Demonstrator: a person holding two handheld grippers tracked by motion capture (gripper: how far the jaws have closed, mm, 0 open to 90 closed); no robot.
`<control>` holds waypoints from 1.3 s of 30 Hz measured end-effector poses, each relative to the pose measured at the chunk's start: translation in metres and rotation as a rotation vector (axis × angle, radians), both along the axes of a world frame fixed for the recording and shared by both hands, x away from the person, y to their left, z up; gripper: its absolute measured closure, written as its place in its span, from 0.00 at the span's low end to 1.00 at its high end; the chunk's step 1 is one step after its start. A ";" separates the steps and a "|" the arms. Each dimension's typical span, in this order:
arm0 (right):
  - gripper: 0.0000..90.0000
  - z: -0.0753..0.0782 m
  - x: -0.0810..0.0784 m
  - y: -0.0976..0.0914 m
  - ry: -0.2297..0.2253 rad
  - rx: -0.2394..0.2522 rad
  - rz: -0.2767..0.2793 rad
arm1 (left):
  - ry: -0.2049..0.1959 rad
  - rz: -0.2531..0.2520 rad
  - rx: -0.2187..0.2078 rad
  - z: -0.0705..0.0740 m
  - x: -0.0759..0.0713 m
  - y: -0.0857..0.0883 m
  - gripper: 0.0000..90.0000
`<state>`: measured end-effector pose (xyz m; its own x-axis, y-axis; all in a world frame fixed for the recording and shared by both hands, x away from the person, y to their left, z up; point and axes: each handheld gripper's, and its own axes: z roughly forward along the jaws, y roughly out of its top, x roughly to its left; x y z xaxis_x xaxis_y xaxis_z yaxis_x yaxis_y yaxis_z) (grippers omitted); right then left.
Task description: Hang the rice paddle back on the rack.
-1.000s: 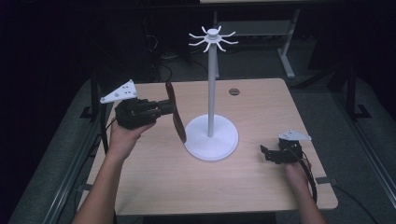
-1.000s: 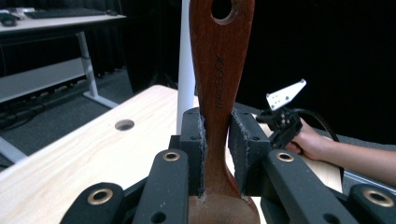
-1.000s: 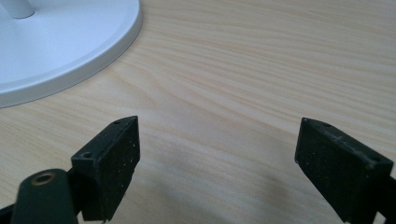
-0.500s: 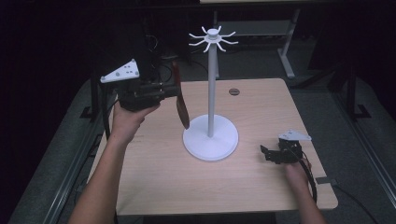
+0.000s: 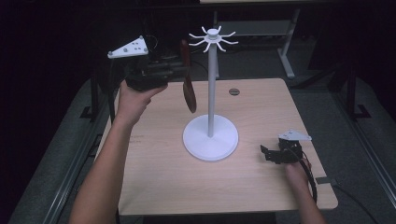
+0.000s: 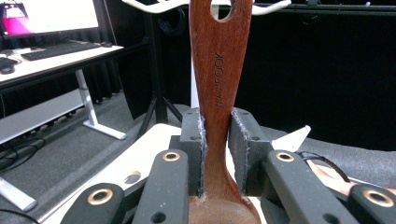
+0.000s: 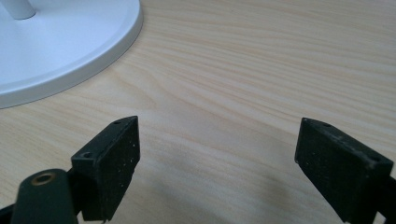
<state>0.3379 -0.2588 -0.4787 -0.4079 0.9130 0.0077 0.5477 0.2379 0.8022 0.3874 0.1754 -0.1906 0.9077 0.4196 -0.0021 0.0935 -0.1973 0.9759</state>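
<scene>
Pale wood-grain table top (image 5: 163, 182) spans most of the high view; its near edge is cut off by the frame bottom and its surroundings are too dark to read. On it stands the white metal hanging stand with round base and spoked top (image 5: 211, 93); in the left gripper view its spokes (image 6: 154, 5) are cropped at the top edge and its post is mostly hidden behind the spoon.

Reddish-brown wooden spoon with a hole in its handle (image 5: 188, 88) hangs in the air just left of the stand's post, handle end up near the spokes, bowl end down, clear of the table. Handle end is hard to make out against the dark background in the high view; in the left gripper view the spoon (image 6: 215, 84) has its hole cropped at the top and its bowl cut off at the bottom.

Left gripper (image 5: 173, 74) is raised, jaws clamped on the spoon's neck, 2 pads (image 6: 194, 149) pressing its sides.

Right gripper (image 5: 265, 153) sits low at the table's right edge, jaws spread wide with bare table between them (image 7: 217, 154).
</scene>
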 end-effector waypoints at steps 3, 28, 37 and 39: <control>0.15 0.000 0.000 0.000 0.000 0.001 0.000 | 0.003 0.001 -0.003 0.000 0.003 -0.003 0.84; 0.15 0.000 0.000 -0.001 -0.004 0.004 0.005 | 0.009 -0.012 0.030 -0.005 0.013 -0.020 0.84; 0.15 0.000 0.000 -0.002 -0.007 0.013 0.007 | 0.032 -0.008 0.078 -0.010 0.010 -0.016 0.70; 0.15 0.000 0.000 -0.002 -0.009 0.018 0.007 | 0.038 0.003 0.090 -0.011 0.009 -0.013 0.65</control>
<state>0.3375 -0.2610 -0.4787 -0.4144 0.9099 0.0206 0.5386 0.2269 0.8114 0.3966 0.1622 -0.2018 0.9066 0.4220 0.0013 0.1305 -0.2834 0.9501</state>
